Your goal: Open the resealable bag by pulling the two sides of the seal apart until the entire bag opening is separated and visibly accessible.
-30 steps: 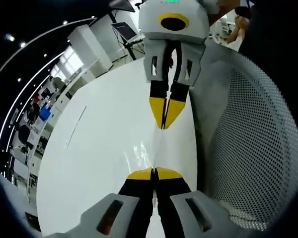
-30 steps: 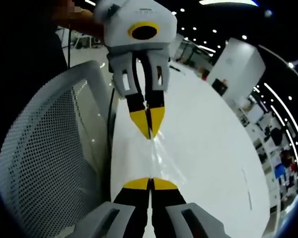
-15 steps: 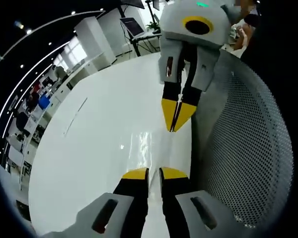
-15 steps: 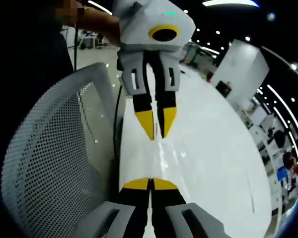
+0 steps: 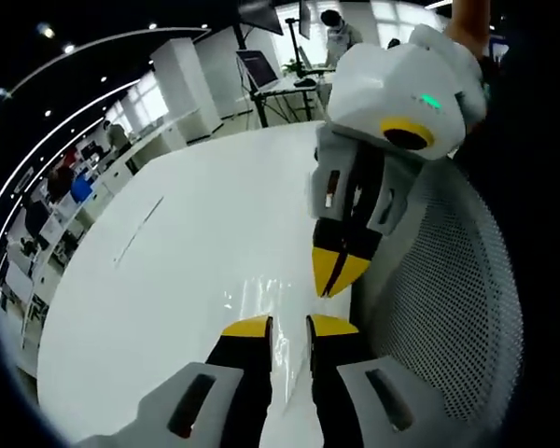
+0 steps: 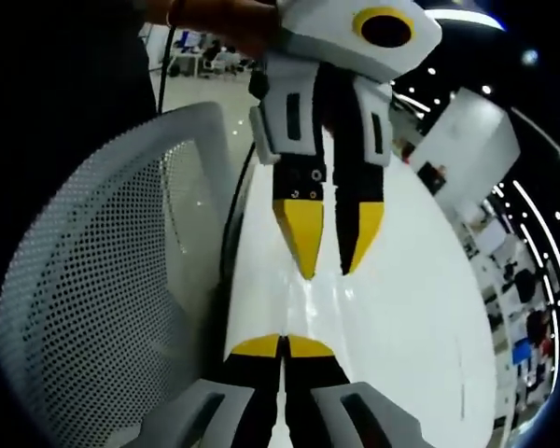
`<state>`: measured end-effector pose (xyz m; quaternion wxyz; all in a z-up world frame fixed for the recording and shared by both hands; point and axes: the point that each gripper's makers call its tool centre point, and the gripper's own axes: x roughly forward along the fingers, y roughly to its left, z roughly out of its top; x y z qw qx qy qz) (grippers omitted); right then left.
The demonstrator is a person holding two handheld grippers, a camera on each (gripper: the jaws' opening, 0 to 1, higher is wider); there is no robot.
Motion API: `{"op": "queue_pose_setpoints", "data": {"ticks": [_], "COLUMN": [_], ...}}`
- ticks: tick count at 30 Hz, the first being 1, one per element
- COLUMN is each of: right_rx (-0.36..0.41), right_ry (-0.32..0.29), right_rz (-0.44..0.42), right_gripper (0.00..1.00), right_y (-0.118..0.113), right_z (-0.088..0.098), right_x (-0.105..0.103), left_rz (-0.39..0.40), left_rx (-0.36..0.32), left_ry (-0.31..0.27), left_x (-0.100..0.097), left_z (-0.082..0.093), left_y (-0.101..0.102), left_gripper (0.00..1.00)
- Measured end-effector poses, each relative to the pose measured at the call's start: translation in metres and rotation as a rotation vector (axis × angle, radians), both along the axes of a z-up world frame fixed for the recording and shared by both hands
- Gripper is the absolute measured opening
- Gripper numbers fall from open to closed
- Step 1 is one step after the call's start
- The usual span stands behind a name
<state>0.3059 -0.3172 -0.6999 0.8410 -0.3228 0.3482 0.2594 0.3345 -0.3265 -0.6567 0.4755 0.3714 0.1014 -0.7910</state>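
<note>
The left hand-held gripper [image 5: 287,326] has let go: its yellow-tipped jaws, pressed together a second ago, now stand apart with a clear gap between them, and the right gripper view shows the same thing from the other side, the left hand-held gripper [image 6: 329,266] hanging above the counter with its two tips spread. The right hand-held gripper [image 6: 282,346] is clenched, tips meeting with no gap. Seen from the left gripper view, the right hand-held gripper [image 5: 333,275] has its tips together in a narrow point, and it probably pinches an edge of the film, though the film is too clear for me to tell.

The resealable bag [image 5: 261,303] lies as a glossy, transparent strip on the white counter [image 5: 168,271], between the two pairs of tips and close to the counter's edge on the chair side. In the right gripper view the resealable bag [image 6: 319,299] shows only as faint glints just below the open left tips. Whether the seal is parted anywhere cannot be read from these pictures.

Since a second ago the pull from both sides has ended on the left, and both cameras have shifted, so the grippers now sit closer together. My judgement is that the left side is either being re-gripped further along the seal or the opening is finished; with no visible mouth, re-gripping seems the likelier.

A white mesh chair back [image 6: 93,299] stands just beside the counter's edge.
</note>
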Motion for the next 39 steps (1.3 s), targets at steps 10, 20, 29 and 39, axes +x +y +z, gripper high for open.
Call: {"op": "queue_pose_setpoints", "data": {"ticks": [10, 20, 29, 39], "right_rx": [-0.082, -0.141, -0.131, -0.140], "right_ry": [-0.030, -0.034, -0.035, -0.031], "right_rz": [0.073, 0.145, 0.146, 0.147], "right_gripper": [0.00, 0.00, 0.00, 0.00], "right_y": [0.005, 0.012, 0.014, 0.013], "right_z": [0.008, 0.008, 0.009, 0.008], "right_x": [0.004, 0.004, 0.002, 0.001], "left_rz": [-0.038, -0.048, -0.057, -0.040], "left_rx": [0.048, 0.085, 0.136, 0.180], "left_ry": [0.013, 0.027, 0.014, 0.026], "left_x": [-0.011, -0.012, -0.009, -0.010], "left_z": [-0.014, -0.024, -0.032, -0.038], "left_y": [-0.003, 0.001, 0.009, 0.013], "left_gripper": [0.10, 0.08, 0.05, 0.00]}}
